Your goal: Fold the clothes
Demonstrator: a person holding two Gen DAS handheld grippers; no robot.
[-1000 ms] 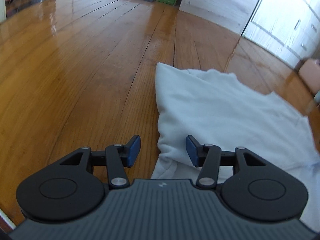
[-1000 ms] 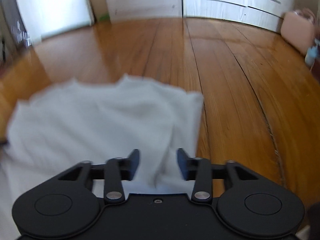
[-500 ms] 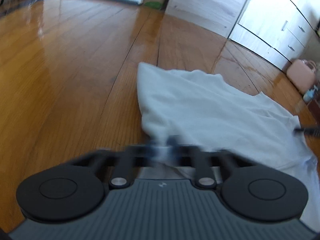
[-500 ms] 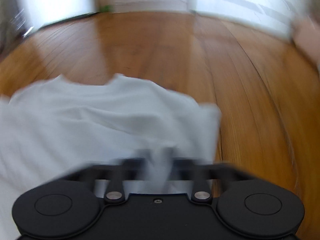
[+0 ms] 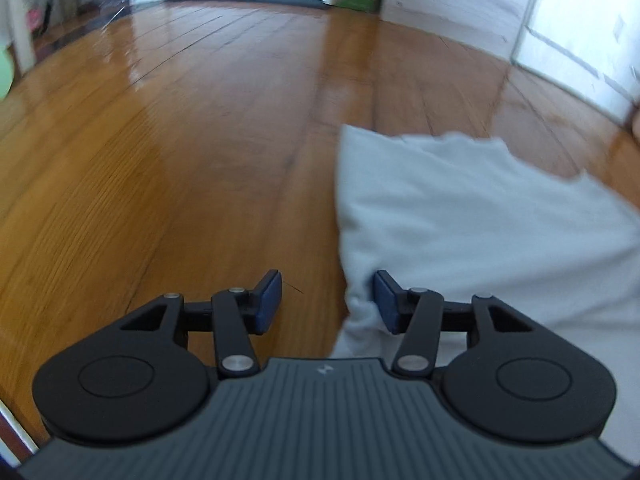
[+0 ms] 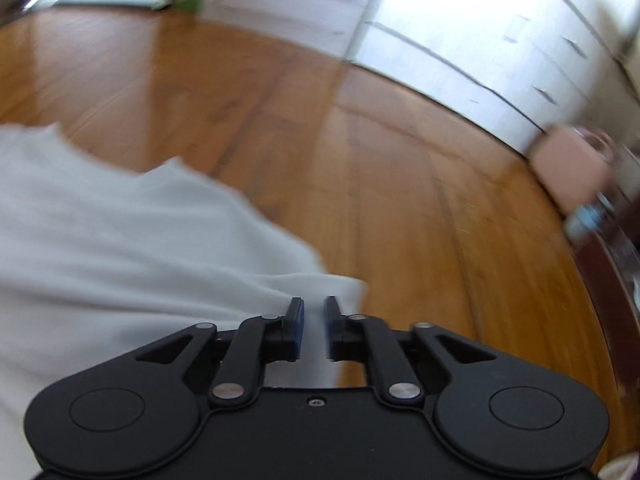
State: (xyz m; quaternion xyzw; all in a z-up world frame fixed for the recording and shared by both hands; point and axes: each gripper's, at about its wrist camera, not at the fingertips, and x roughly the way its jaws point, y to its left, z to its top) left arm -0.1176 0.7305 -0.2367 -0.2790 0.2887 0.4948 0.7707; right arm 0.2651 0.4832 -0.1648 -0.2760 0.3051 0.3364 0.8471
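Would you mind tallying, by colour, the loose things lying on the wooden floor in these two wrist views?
White: 1, the garment, spread on the floor
Pink: 1, a blurred bag-like thing by the cabinets
Green: 1, a small object at the far wall
Total: 3

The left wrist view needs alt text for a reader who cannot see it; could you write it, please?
The left tool is opening beside the left edge of a white garment lying on a wooden floor; only its right finger touches the cloth.
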